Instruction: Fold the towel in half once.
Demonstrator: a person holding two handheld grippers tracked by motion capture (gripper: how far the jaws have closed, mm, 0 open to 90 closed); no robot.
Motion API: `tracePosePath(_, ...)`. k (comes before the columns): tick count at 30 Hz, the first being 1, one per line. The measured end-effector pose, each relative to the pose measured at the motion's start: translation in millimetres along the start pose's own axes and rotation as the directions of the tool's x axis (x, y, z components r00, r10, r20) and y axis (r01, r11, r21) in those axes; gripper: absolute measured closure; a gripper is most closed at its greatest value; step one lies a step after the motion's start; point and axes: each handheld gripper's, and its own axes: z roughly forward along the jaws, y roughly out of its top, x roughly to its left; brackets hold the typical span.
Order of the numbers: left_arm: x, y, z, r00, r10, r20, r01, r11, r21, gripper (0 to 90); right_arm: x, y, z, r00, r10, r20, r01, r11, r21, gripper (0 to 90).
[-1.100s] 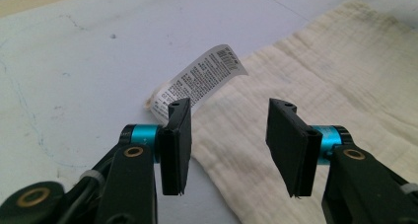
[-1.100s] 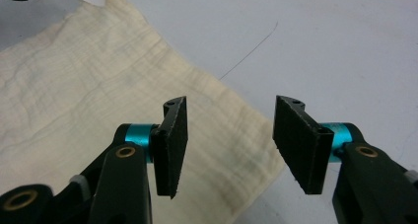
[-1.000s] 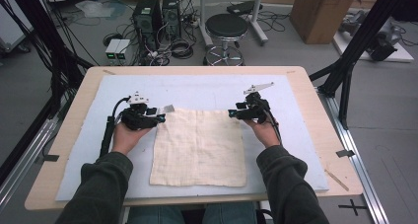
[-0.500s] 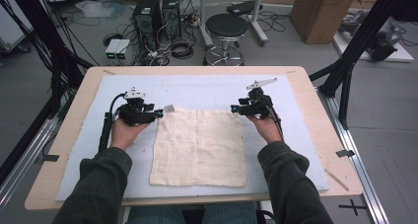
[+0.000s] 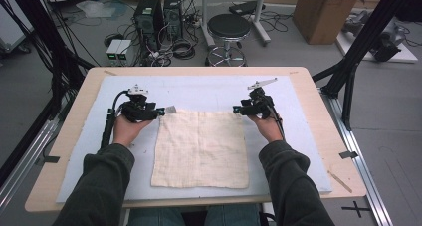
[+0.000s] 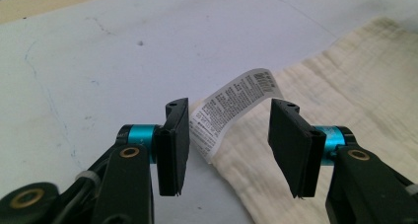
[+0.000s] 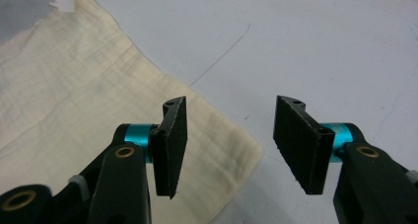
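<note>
Cream cloth [image 5: 200, 149] lies flat at the centre of the frame on the pale blue mat [image 5: 209, 92] covering the tabletop [image 5: 318, 106]. At its upper left corner the left gripper [image 5: 158, 110] stands open, pads on either side of a white printed label [image 6: 231, 108] that sticks up from the cloth's corner; the print is too small to read. At the upper right corner the right gripper [image 5: 237, 109] is open too, gripping nothing, with the cloth's corner lying below and between its pads. Sleeves are cut off by the frame's lower edge.
</note>
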Motion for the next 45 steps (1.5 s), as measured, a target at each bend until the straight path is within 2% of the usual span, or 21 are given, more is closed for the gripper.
tracePosePath(4, 2.8, -2.0, 6.7, 0.9999, -0.004, -0.010, 0.004, 0.9999, 0.015, 58.1, -1.3, -1.4, 4.7, 0.9999, 0.015, 0.007, -0.015, 0.9998, 0.015, 47.1)
tracePosePath(6, 4.2, -2.9, 9.9, 0.9996, -0.005, -0.029, 0.006, 0.9996, 0.027, 58.5, -1.8, -2.0, 6.6, 0.9998, 0.021, 0.006, -0.022, 0.9996, 0.019, 47.1)
tracePosePath(12, 14.7, -9.0, 23.5, 0.9934, -0.072, -0.089, 0.076, 0.9957, 0.052, 61.2, -4.2, -4.7, 14.4, 0.9992, 0.031, 0.024, -0.032, 0.9982, 0.050, 47.6)
tracePosePath(16, 18.6, -12.6, 32.3, 0.9899, -0.122, -0.072, 0.127, 0.9893, 0.072, 61.2, -7.8, -7.2, 16.4, 0.9982, 0.047, 0.037, -0.049, 0.9969, 0.061, 48.2)
tracePosePath(19, 15.6, -14.7, 38.7, 0.9886, -0.142, -0.051, 0.146, 0.9856, 0.086, 59.7, -11.2, -9.1, 16.9, 0.9971, 0.063, 0.043, -0.066, 0.9952, 0.071, 49.4)
tracePosePath(23, 11.1, -12.6, 41.2, 0.9899, -0.137, -0.035, 0.140, 0.9862, 0.089, 59.1, -12.6, -10.4, 18.7, 0.9961, 0.077, 0.041, -0.081, 0.9933, 0.083, 50.5)
tracePosePath(31, 0.7, -8.3, 46.2, 0.9965, -0.079, -0.026, 0.081, 0.9898, 0.117, 65.3, -12.4, -12.6, 25.4, 0.9953, 0.075, 0.061, -0.082, 0.9888, 0.125, 56.2)
tracePosePath(33, -1.8, -7.9, 47.1, 0.9967, -0.075, -0.032, 0.079, 0.9896, 0.120, 70.1, -9.0, -11.9, 28.7, 0.9978, 0.045, 0.049, -0.051, 0.9899, 0.132, 60.2)
tracePosePath(34, -2.2, -7.7, 46.9, 0.9965, -0.073, -0.040, 0.077, 0.9893, 0.124, 72.8, -5.7, -10.7, 29.8, 0.9971, 0.017, 0.074, -0.027, 0.9894, 0.143, 64.7)
tracePosePath(35, -2.7, -7.6, 47.1, 0.9967, -0.075, -0.031, 0.078, 0.9893, 0.123, 77.0, -4.6, -10.2, 29.9, 0.9969, 0.008, 0.078, -0.019, 0.9888, 0.148, 70.0)
tracePosePath(36, -3.7, -7.6, 47.5, 0.9972, -0.069, -0.026, 0.072, 0.9896, 0.124, 81.9, -4.3, -9.9, 30.6, 0.9980, 0.010, 0.062, -0.019, 0.9891, 0.146, 73.6)
tracePosePath(38, -6.8, -7.3, 47.8, 0.9982, -0.048, -0.035, 0.052, 0.9904, 0.128, 84.7, -1.3, -8.9, 31.7, 0.9986, -0.006, 0.052, -0.002, 0.9879, 0.155, 83.0)
tracePosePath(41, -8.4, -6.3, 46.0, 0.9988, -0.035, -0.035, 0.039, 0.9915, 0.124, 85.5, 1.1, -7.6, 32.1, 0.9985, -0.035, 0.042, 0.028, 0.9867, 0.160, 84.3)
tracePosePath(43, -8.7, -4.9, 42.9, 0.9989, -0.026, -0.039, 0.030, 0.9930, 0.114, 85.8, 0.9, -7.9, 30.1, 0.9991, -0.024, 0.036, 0.018, 0.9866, 0.162, 84.3)
tracePosePath(45, -8.9, -2.6, 37.7, 0.9991, -0.012, -0.040, 0.015, 0.9951, 0.097, 85.9, 0.0, -7.3, 27.1, 0.9995, -0.018, 0.026, 0.014, 0.9902, 0.139, 84.4)
